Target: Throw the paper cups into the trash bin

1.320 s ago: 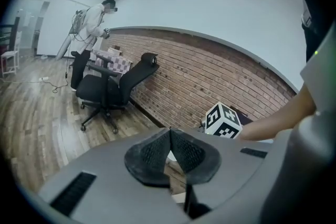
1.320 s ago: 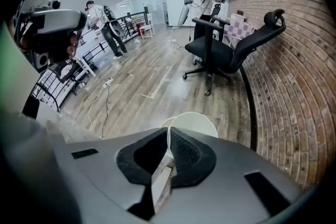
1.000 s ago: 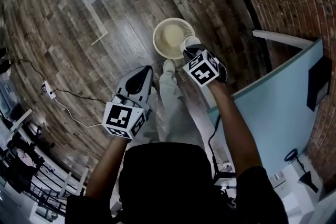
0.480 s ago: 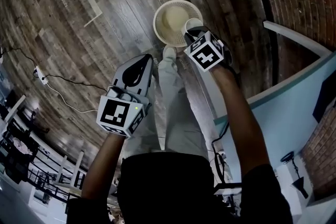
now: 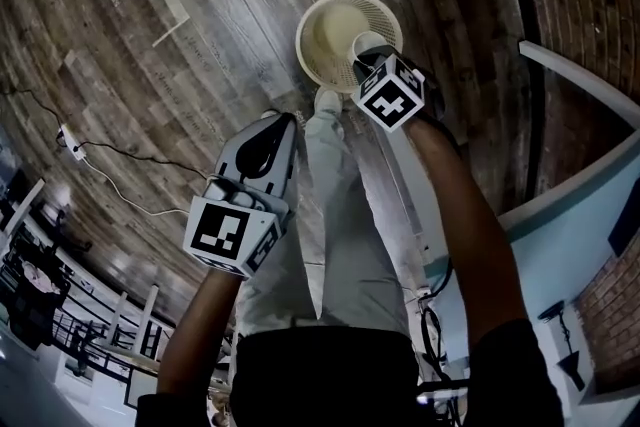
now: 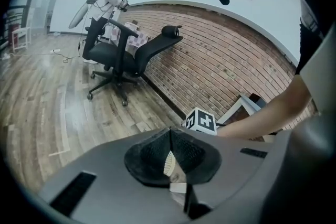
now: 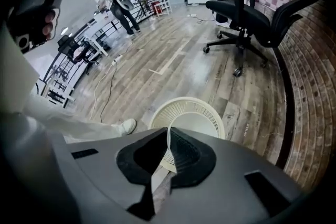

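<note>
Paper cup [image 5: 369,43] in right hand-held gripper [image 5: 367,65], over trash bin [image 5: 312,33]

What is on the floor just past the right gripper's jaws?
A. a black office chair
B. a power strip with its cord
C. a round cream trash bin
C: in the right gripper view the trash bin sits on the wooden floor just beyond the right gripper, and the head view shows the paper cup in its jaws over the bin's rim.
</note>
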`<control>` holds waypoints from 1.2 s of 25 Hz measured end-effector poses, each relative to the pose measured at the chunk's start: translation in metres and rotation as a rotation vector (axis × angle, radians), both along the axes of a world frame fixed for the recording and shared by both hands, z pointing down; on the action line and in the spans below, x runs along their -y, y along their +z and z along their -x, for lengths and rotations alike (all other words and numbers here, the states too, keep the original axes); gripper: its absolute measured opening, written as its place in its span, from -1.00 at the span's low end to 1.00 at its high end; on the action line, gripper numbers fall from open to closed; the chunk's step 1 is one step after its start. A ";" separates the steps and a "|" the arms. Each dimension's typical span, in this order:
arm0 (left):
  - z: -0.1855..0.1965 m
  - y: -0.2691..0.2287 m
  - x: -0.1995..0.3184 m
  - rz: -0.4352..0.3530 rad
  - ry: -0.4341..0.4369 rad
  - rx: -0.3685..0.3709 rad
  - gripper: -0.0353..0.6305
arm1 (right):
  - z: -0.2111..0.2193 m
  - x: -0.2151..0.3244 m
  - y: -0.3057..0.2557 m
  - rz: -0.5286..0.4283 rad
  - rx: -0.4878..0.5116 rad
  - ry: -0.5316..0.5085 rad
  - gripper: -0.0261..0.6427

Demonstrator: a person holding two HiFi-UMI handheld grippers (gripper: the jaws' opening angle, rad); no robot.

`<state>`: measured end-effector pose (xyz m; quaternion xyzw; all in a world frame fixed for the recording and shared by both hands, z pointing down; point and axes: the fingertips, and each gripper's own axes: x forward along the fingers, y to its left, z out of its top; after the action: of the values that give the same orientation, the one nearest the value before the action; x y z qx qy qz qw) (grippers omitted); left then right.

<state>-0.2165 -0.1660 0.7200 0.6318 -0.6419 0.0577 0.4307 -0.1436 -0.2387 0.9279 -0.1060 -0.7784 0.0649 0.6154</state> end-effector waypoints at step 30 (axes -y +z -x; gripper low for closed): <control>0.006 0.080 0.006 0.101 -0.081 -0.075 -0.88 | -0.012 0.020 0.116 0.022 -0.064 0.128 -0.77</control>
<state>-0.2228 -0.1715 0.7997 0.5844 -0.6466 0.0486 0.4879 -0.1321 -0.2591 1.0440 -0.0608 -0.7628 0.1162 0.6332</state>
